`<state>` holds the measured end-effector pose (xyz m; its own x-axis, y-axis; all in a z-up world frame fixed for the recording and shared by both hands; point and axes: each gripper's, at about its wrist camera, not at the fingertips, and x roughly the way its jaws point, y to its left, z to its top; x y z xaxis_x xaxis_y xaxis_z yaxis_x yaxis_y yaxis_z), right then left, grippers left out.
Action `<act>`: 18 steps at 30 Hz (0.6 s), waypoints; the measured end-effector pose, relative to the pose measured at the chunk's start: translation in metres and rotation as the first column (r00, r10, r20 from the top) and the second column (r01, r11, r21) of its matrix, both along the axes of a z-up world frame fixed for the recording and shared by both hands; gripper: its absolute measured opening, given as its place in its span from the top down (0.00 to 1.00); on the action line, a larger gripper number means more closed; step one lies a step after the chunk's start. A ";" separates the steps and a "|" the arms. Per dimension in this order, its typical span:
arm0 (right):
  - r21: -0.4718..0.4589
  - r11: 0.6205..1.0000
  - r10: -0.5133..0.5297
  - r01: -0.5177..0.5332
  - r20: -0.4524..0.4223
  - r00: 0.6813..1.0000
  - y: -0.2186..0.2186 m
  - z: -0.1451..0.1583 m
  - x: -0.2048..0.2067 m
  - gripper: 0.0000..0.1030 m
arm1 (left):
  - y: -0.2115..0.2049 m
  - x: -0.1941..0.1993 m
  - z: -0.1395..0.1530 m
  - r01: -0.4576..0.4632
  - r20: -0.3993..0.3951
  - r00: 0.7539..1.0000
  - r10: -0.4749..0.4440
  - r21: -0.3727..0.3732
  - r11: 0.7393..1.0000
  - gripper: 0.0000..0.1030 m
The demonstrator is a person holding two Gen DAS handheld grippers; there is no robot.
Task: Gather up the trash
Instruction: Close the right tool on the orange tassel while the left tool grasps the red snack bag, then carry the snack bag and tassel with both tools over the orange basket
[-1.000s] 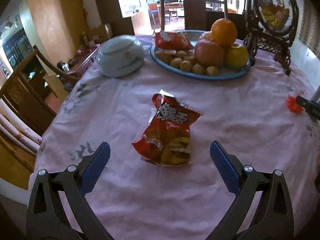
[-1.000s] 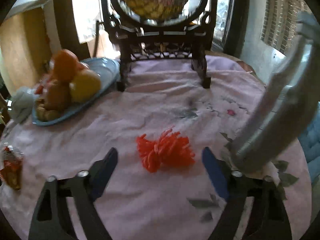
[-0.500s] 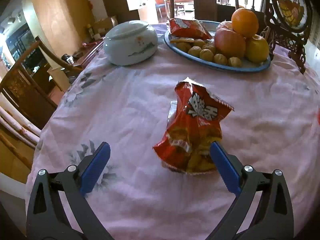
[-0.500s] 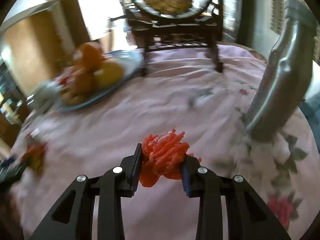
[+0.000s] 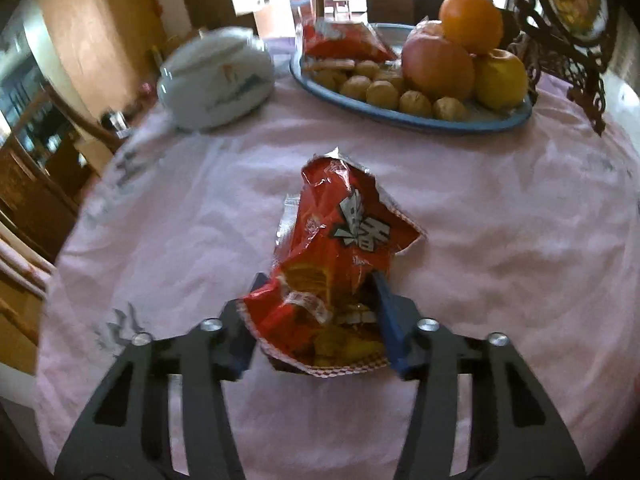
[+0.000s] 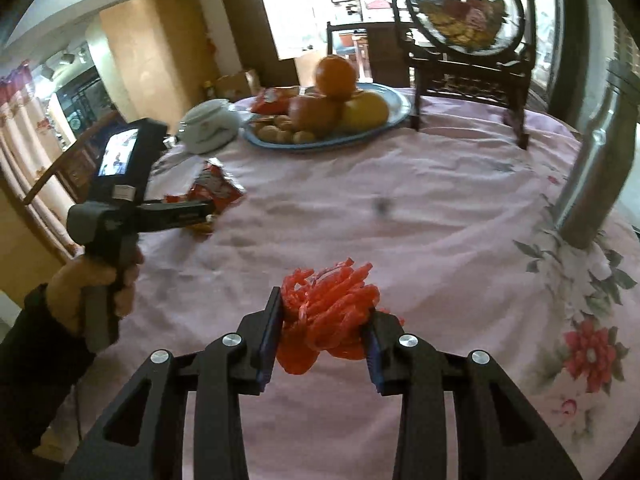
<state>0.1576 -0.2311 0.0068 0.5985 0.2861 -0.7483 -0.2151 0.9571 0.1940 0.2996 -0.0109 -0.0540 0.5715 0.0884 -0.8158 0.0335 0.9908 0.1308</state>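
Observation:
A crumpled red snack bag (image 5: 344, 232) lies on the pink tablecloth (image 5: 500, 220). My left gripper (image 5: 318, 280) straddles its near end, jaws closing, and both blue pads press into the foil. From the right wrist view the left gripper (image 6: 200, 210) sits low over the snack bag (image 6: 218, 190), held by a person's hand (image 6: 92, 284). My right gripper (image 6: 325, 308) is shut on a wad of red plastic netting (image 6: 332, 292), which hangs clear above the cloth.
A blue plate (image 5: 420, 124) at the back holds fruit, walnuts and a second red packet (image 5: 340, 42). Left of it stands a white lidded bowl (image 5: 218, 80). A dark carved stand (image 6: 464, 76) is at the far right. A metal post (image 6: 596, 168) rises at the right edge.
The left gripper came down over the snack bag and its wide jaws closed onto it. The right gripper shut on the red netting, lifted it and swung left.

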 end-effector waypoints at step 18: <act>0.068 0.995 0.078 -0.079 0.030 0.997 0.043 0.032 -0.074 0.63 | 0.045 -0.147 0.073 0.058 0.080 0.996 -0.046 -0.145 0.988 0.76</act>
